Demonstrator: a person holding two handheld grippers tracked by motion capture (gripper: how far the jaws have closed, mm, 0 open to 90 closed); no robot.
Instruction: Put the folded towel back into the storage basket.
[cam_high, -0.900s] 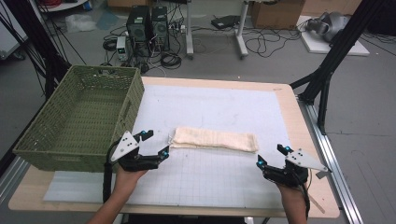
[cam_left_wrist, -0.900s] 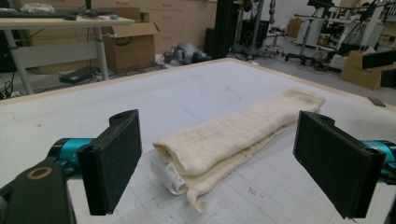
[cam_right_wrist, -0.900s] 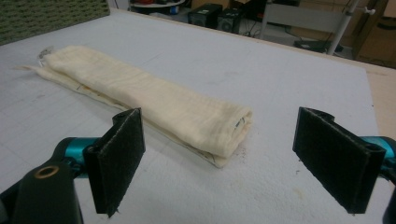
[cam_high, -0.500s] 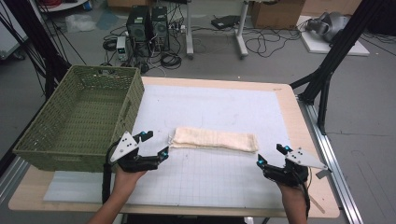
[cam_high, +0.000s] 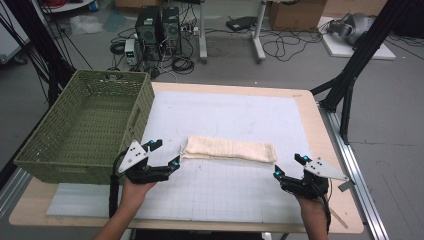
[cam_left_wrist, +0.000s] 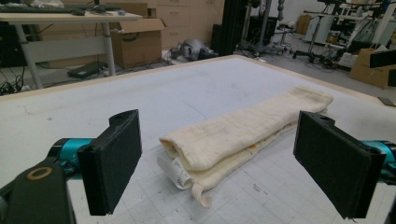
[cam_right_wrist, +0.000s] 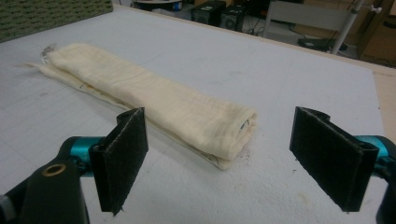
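High view: a folded towel is lying lengthwise on the counter, right of a green basket. The left gripper is sitting just beside the towel's left end and the right gripper near its right end; neither is touching it.

Left gripper view: the jaws are standing wide apart and empty, framing the towel's near end, where a label and loose hem are trailing (judged a poor place to pinch).

Right gripper view: the jaws are likewise gaping and empty, with the towel's rounded right end lying between and beyond them.

Judgement: both ends are probably about to be gripped; each gripper should be closing over all layers together, low against the counter.
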